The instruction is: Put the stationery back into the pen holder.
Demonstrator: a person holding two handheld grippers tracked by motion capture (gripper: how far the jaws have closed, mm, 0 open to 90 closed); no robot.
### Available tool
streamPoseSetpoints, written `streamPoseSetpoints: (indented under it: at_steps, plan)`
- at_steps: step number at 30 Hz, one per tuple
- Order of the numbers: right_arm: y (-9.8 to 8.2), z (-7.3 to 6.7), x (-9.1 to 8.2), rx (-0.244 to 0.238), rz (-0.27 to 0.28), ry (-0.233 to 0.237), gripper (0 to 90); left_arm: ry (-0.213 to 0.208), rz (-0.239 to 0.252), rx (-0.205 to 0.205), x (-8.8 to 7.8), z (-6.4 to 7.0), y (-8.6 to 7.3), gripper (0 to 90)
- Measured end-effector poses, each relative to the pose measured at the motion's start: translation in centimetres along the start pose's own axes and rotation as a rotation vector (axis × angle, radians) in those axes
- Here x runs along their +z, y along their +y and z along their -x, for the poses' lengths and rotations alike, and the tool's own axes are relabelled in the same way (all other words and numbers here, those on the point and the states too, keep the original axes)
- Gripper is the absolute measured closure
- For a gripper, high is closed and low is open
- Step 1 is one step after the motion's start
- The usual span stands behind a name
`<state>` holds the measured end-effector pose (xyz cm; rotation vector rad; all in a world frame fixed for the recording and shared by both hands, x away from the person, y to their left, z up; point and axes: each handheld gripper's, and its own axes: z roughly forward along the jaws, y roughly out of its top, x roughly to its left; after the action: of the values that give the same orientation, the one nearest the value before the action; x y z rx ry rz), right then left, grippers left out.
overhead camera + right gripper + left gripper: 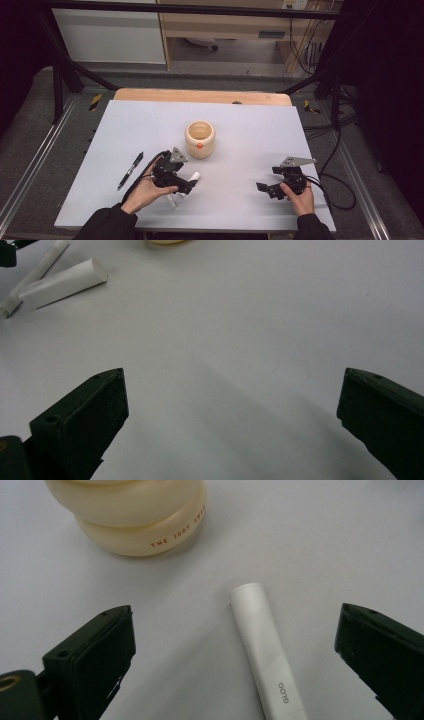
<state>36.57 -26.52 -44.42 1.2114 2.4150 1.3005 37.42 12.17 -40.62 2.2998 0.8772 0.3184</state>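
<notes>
A white glue stick [266,655] marked GLOO lies on the pale mat between the wide-apart jaws of my left gripper [234,625], untouched by either. From above, the left gripper [187,184] hovers over that glue stick [194,176], just in front of a cream ceramic jar [200,139] with an orange dot. The jar [134,516] stands close ahead in the left gripper view. My right gripper [264,189] is open at the front right, with only bare mat between the jaws [232,385]. It faces the glue stick [65,281] far off.
A black pen [130,170] lies at the left of the mat [250,130]. A thin white pen [34,276] lies beside the glue stick, also seen as the white pen [171,200] near the left hand. A wooden table edge [200,95] runs behind the mat.
</notes>
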Motion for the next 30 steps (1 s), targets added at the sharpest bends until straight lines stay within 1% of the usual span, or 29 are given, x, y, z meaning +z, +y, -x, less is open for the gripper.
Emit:
streamPoseSetpoints:
  at_steps: [4,7,9,15,16,19,21,26,28,30]
  plan:
    - [0.0,0.0,0.0,0.0,0.001,0.0,0.7,0.005,-0.023,-0.002,0.4,0.4,0.1,3.9]
    - [0.0,0.0,0.0,0.0,0.0,0.002,0.7,-0.004,-0.045,-0.007,0.8,0.6,0.1,5.7]
    - [0.0,0.0,0.1,-0.001,0.0,0.001,0.7,-0.005,-0.06,-0.002,1.0,0.8,0.1,6.9]
    - [0.0,0.0,0.0,-0.006,-0.002,0.001,0.7,0.015,-0.102,-0.015,1.6,1.1,0.2,14.1]
    - [0.0,0.0,0.0,-0.007,-0.003,0.001,0.7,0.019,-0.104,-0.015,1.6,1.2,0.2,15.9]
    - [0.0,0.0,0.0,-0.007,-0.004,0.003,0.7,0.009,-0.112,-0.028,1.9,1.3,0.0,21.5]
    - [0.0,0.0,0.0,-0.008,-0.002,0.002,0.7,0.016,-0.122,-0.033,2.0,1.3,-0.2,26.2]
    - [0.0,0.0,0.0,-0.008,-0.005,0.003,0.7,0.026,-0.158,-0.064,2.1,1.3,-0.4,38.1]
    - [0.0,0.0,0.0,-0.007,-0.004,0.004,0.7,0.029,-0.171,-0.069,2.1,1.4,-0.4,42.3]
    - [0.0,0.0,0.0,-0.01,-0.001,0.004,0.7,0.021,-0.183,-0.074,2.1,1.4,-0.4,45.4]
